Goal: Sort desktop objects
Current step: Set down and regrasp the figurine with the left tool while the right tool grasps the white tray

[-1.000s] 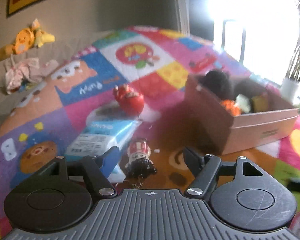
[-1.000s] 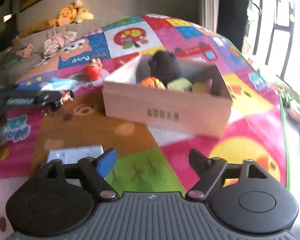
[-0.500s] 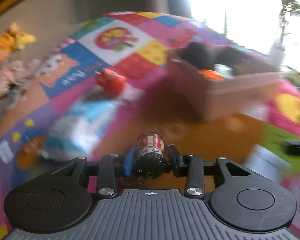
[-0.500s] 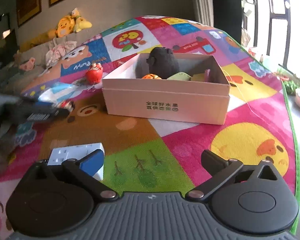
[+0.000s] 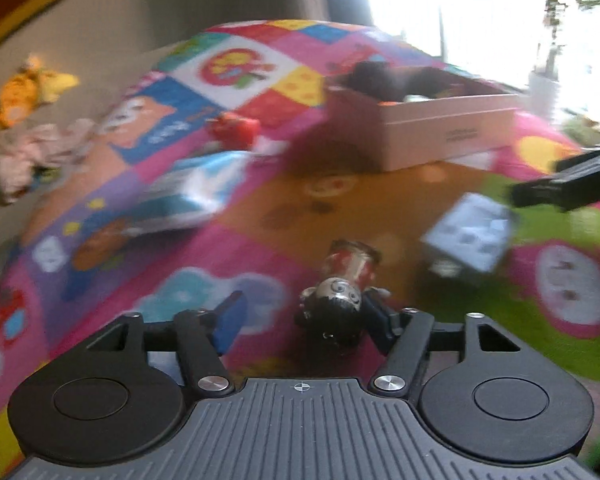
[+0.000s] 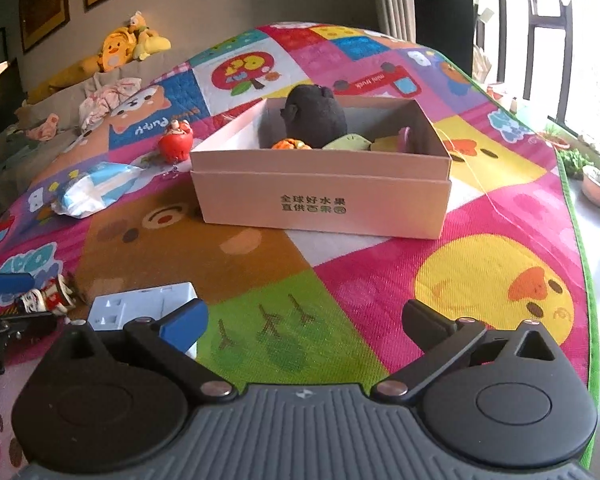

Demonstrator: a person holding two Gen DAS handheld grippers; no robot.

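A small red-and-white doll figure (image 5: 342,284) with black hair lies against the right finger of my left gripper (image 5: 304,316), whose jaws stand open around it; it also shows in the right wrist view (image 6: 46,298). A white power socket block (image 5: 470,234) lies on the mat to the right, also seen by the right wrist (image 6: 140,306). My right gripper (image 6: 304,316) is open and empty, just right of the block. The pink cardboard box (image 6: 320,204) holds a black plush (image 6: 314,116) and small toys.
A red toy (image 6: 175,145) and a blue-white tissue pack (image 6: 94,190) lie on the colourful play mat (image 6: 380,292) left of the box. A yellow plush (image 6: 118,46) and clothes sit on the sofa behind. Plant pots (image 6: 598,190) stand past the mat's right edge.
My left gripper was shut on the doll half a second ago; its jaws have now opened and it has moved back toward the socket block. The right gripper has widened and drawn back a little.
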